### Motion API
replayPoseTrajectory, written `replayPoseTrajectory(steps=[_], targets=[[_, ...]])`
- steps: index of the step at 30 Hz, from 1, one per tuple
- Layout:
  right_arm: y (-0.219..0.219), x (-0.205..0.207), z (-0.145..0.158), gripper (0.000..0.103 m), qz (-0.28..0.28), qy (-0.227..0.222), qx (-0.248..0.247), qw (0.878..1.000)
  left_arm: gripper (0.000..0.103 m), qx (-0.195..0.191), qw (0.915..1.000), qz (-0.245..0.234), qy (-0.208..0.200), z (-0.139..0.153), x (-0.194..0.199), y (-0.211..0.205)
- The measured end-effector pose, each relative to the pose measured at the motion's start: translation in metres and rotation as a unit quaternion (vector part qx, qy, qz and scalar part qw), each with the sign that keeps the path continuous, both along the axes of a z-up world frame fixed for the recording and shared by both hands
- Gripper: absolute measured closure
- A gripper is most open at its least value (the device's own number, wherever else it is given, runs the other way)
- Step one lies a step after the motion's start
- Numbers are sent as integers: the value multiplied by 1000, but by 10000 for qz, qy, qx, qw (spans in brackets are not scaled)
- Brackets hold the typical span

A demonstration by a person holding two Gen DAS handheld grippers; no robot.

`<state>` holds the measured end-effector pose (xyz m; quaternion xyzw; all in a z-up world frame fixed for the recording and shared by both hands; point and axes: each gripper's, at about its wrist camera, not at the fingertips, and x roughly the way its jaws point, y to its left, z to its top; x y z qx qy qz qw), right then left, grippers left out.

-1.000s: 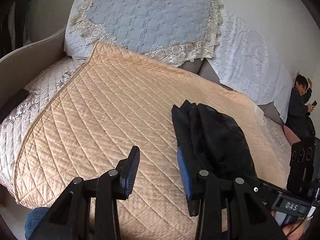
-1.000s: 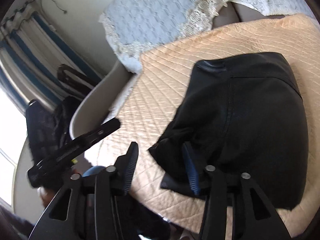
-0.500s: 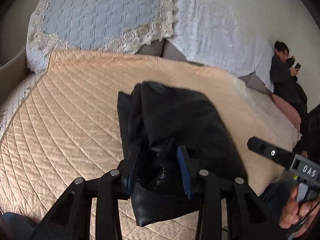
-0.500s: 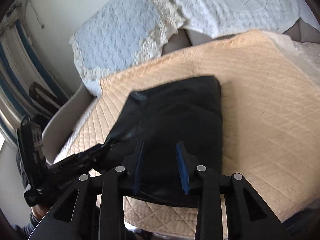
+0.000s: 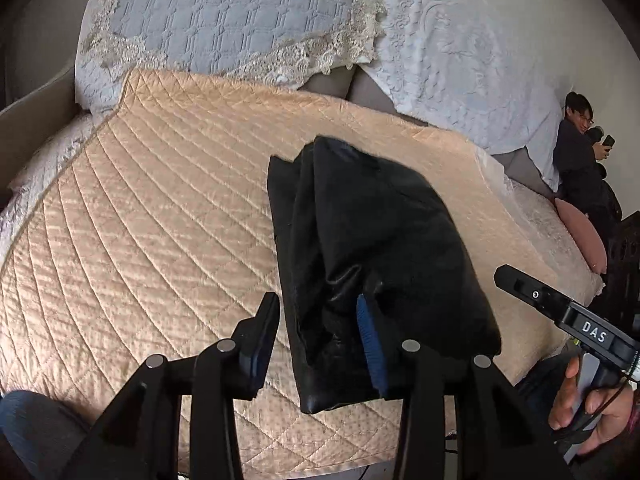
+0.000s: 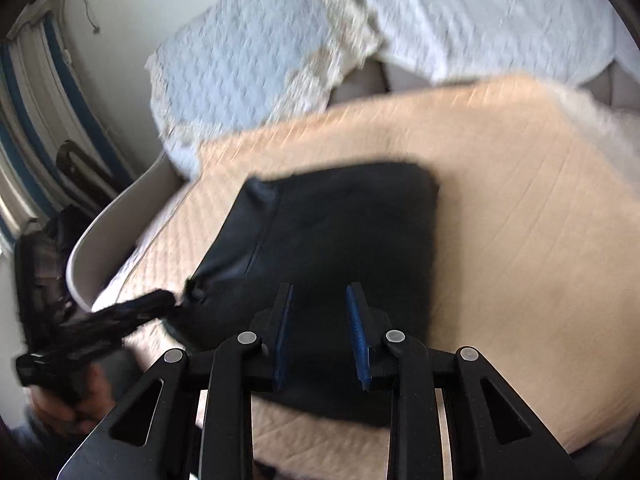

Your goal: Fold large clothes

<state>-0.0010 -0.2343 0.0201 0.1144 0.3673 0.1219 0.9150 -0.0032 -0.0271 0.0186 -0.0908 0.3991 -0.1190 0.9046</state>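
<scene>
Folded black garment [image 5: 372,248] on quilt [image 5: 152,216]

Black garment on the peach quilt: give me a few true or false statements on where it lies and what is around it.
1. The black garment lies folded on the peach quilt. True.
2. The garment hangs in the air, clear of the quilt. False: it rests on the quilt.
3. A person sits at the far right edge of the left wrist view. True.
4. The cover behind the quilt is bright red. False: it is pale blue-grey with lace trim.
5. A second garment lies on the quilt. False: only the black one shows.
</scene>
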Motion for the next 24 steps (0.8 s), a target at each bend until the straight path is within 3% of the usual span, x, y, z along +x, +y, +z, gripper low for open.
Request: replayPoseTrajectory(steps=[5, 8, 10, 13, 16, 20, 24], targets=[[-13, 34, 7, 76, -416, -102, -219, 9988, 62, 65, 9984, -76, -551, 55, 41, -29], [-21, 55, 6, 76, -604, -120, 7, 9981, 61, 41, 9969, -248, -749, 65, 77, -62], [-24, 67, 4, 76, -695, -114, 68, 9975, 61, 99, 9975, -211, -671, 52, 105, -75], [-26, 85, -5, 76, -679, -22, 180, 9975, 62, 331, 9992, 26, -225, 11, 133, -71], [-21, 106, -21, 76, -608, 115, 240, 9978, 68, 107, 9996, 214, 151, -31, 139, -48], [-17, 125, -48, 76, -601, 400, 264, 9970, 69, -235, 9990, 370, 103, -43, 136, -30], [-21, 126, -65, 75, -666, 507, 474, 9954, 69, -221, 9989, 406, 73, -48, 136, -32]])
